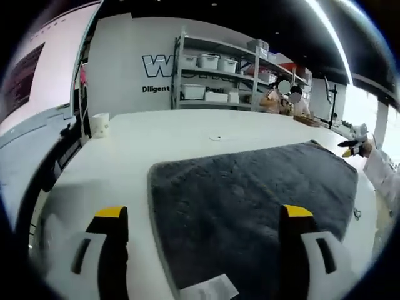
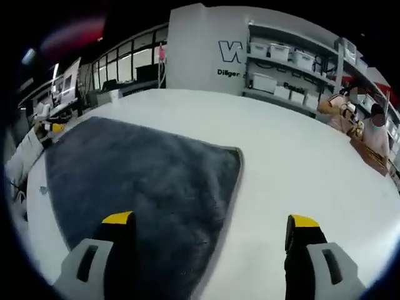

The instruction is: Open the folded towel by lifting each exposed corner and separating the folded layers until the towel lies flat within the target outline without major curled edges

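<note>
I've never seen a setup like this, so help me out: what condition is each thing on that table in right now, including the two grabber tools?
Dark grey fluffy towel: spread out on the white table, not gripped.
White care label: lying at the towel's near edge.
Left gripper: fingers open, holding nothing.
Right gripper: fingers open, holding nothing.
Small white cup: upright on the table.

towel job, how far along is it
The dark grey towel lies spread flat on the white table, with no folded layers or curled edges visible. Nothing is in hand: each hand-held gripper is open above it. No target outline is visible, so placement can't be confirmed.
</note>
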Demonstrator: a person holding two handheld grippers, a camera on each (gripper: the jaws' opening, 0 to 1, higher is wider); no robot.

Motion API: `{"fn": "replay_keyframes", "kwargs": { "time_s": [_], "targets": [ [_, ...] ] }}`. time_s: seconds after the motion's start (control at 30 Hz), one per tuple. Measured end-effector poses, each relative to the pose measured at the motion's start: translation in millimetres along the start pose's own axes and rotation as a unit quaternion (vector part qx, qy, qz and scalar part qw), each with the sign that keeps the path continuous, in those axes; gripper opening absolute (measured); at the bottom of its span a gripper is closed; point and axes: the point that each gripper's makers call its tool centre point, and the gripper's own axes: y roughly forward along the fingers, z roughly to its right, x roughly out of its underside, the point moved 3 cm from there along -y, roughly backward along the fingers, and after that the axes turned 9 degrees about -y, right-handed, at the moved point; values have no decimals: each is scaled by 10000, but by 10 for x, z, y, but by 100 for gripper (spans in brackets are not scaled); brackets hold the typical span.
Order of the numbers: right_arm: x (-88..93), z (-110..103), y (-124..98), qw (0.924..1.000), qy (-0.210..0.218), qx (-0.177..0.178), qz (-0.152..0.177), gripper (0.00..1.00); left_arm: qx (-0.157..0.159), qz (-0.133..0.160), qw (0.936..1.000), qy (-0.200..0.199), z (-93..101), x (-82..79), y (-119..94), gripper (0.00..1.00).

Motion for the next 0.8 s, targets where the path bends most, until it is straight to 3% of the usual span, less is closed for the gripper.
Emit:
{"fn": "replay_keyframes", "kwargs": {
  "time_s": [0.33,0.47,0.67,0.8],
  "targets": [
    [112,-320,-206,9997,-140,-165,98,99,94,-23,9999,-49,182,244,-371,99],
    [187,-398,-323,9996,-165,-134,172,99,-136,-90,9999,53,167,405,-533,99],
    [310,-534,-540,9989,-28,-194,435,80,-210,89,9997,-56,174,535,-728,93],
    [394,-545,-628,9992,60,-46,403,70,-698,-32,9974,198,80,654,-828,92]
  ]
}}
